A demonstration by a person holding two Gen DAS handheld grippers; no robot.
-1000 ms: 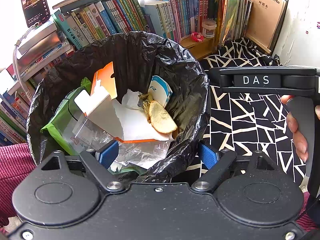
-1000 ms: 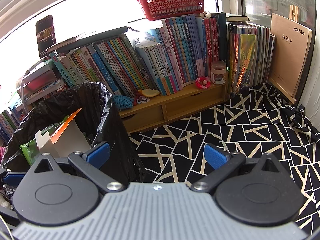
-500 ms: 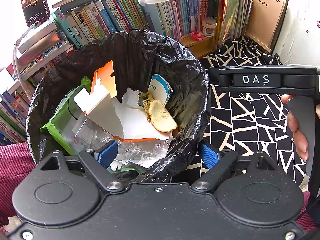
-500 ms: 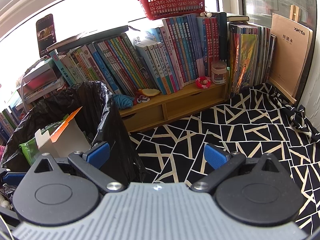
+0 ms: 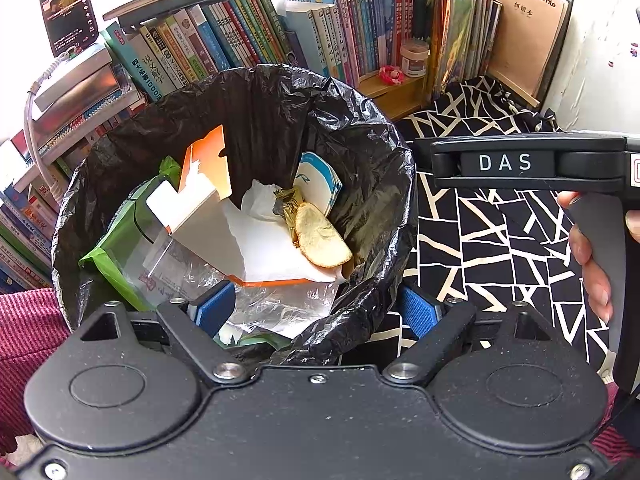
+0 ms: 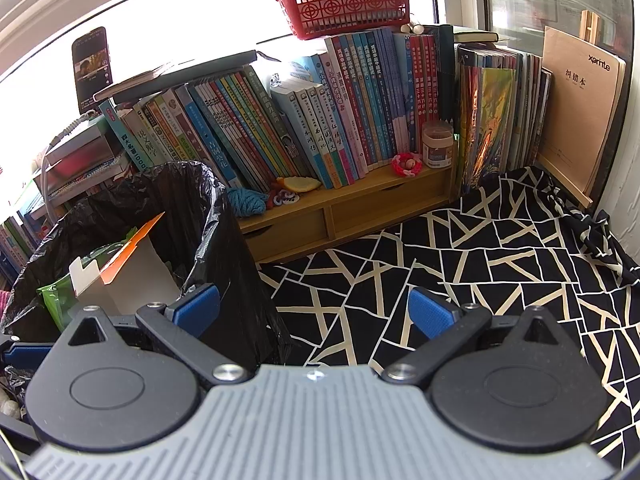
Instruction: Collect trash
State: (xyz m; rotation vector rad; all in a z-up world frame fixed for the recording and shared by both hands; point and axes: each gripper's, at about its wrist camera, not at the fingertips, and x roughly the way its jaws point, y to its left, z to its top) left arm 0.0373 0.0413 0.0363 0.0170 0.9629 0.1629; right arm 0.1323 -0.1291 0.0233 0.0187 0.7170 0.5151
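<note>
Black plastic lines the trash bin (image 5: 360,152), holding an orange-white carton (image 5: 208,216) tilted upright, tissue and peel; left tool (image 5: 316,312) spread wide over its rim. Right view: right tool (image 6: 316,312) wide, empty, above the patterned cloth (image 6: 480,256), bin just left.

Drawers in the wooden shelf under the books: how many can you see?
2. The left drawer sits below the blue yarn; the right drawer sits below the pink ring and jar. The trash bag may hide more further left.
</note>
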